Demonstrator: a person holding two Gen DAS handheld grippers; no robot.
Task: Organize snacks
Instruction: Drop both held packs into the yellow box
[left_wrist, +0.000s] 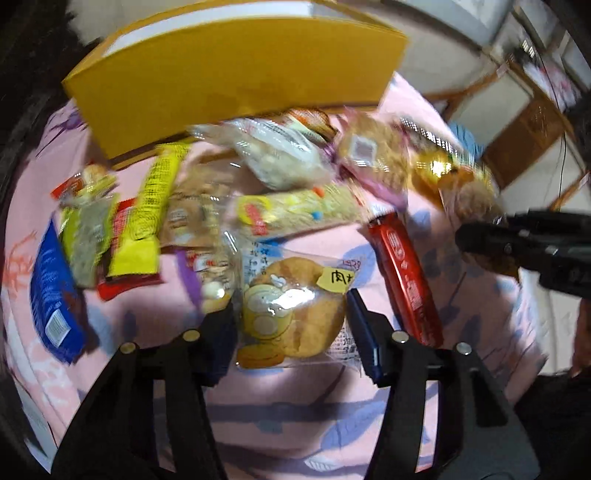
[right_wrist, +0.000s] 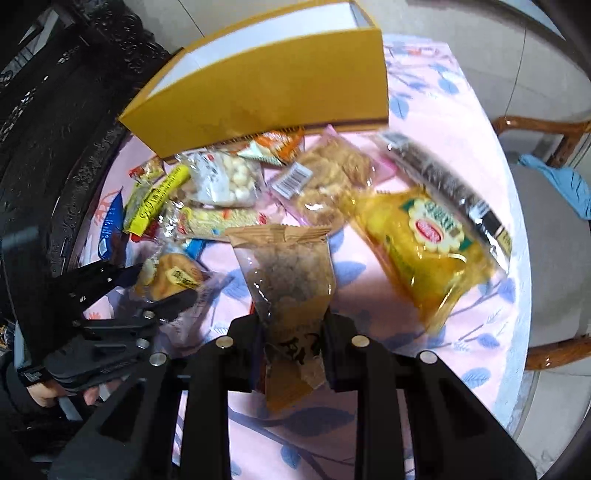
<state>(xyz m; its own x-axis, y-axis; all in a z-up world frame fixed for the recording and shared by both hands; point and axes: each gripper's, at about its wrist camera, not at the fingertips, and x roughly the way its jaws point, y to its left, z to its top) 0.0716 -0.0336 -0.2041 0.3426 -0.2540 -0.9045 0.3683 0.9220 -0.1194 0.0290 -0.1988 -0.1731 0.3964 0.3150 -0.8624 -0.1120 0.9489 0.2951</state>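
A pile of wrapped snacks lies on the pink leaf-print tablecloth (left_wrist: 288, 406) in front of an open yellow box (left_wrist: 229, 77), also in the right wrist view (right_wrist: 266, 92). My left gripper (left_wrist: 291, 317) has its fingers on either side of a clear-wrapped round bun (left_wrist: 295, 310); they look closed against the wrapper. My right gripper (right_wrist: 293, 332) is shut on a brown-topped clear snack packet (right_wrist: 288, 273) and holds it above the table. The left gripper with the bun (right_wrist: 170, 277) shows at the left of the right wrist view. The right gripper (left_wrist: 517, 243) shows at the right edge of the left wrist view.
A red bar (left_wrist: 402, 273), a yellow stick pack (left_wrist: 147, 210) and a blue packet (left_wrist: 51, 291) lie around the bun. A yellow cake bag (right_wrist: 421, 240) and a dark biscuit sleeve (right_wrist: 450, 184) lie right. A carved dark cabinet (right_wrist: 55, 110) stands left, a wooden chair (right_wrist: 546, 221) right.
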